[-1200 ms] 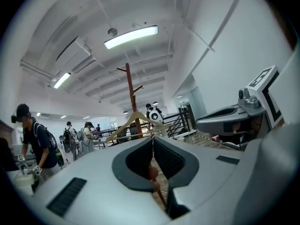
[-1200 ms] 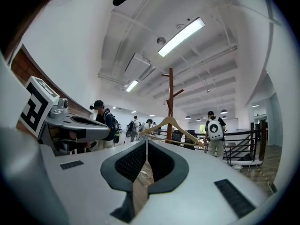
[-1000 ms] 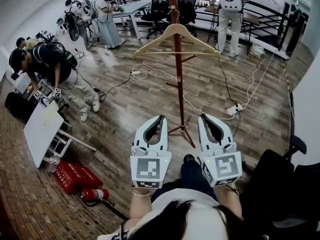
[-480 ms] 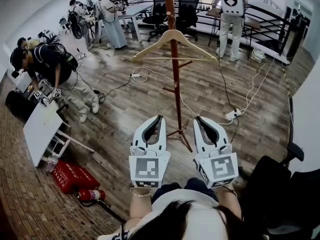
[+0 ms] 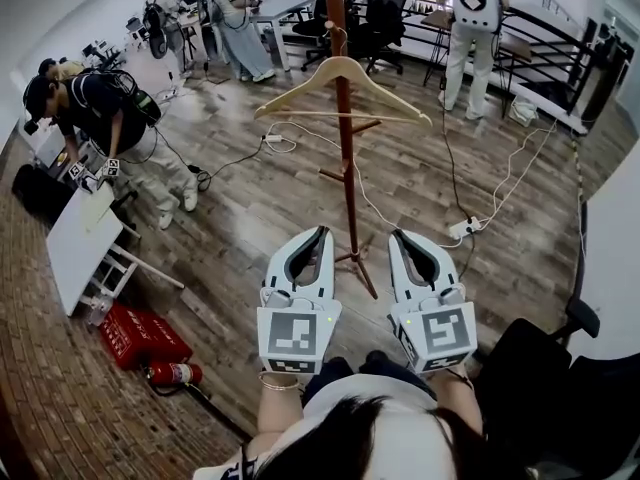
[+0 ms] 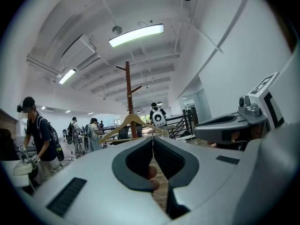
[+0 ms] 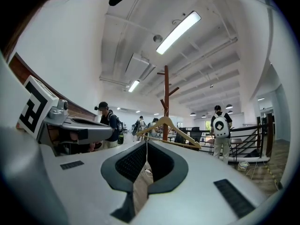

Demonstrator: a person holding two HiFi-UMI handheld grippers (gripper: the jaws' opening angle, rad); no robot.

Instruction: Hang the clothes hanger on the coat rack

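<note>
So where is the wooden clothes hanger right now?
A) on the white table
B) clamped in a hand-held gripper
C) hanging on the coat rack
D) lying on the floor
C: the clothes hanger hangs on the coat rack, while the left hand-held gripper and right hand-held gripper are shut on nothing.

A wood-plank floor (image 5: 240, 208) meets brick paving (image 5: 50, 398) on the left, under white walls (image 6: 220, 69) and long ceiling lights (image 6: 136, 35), with black office chairs (image 5: 385, 16), a black railing (image 5: 548, 40) and a white table (image 5: 75, 253).
</note>
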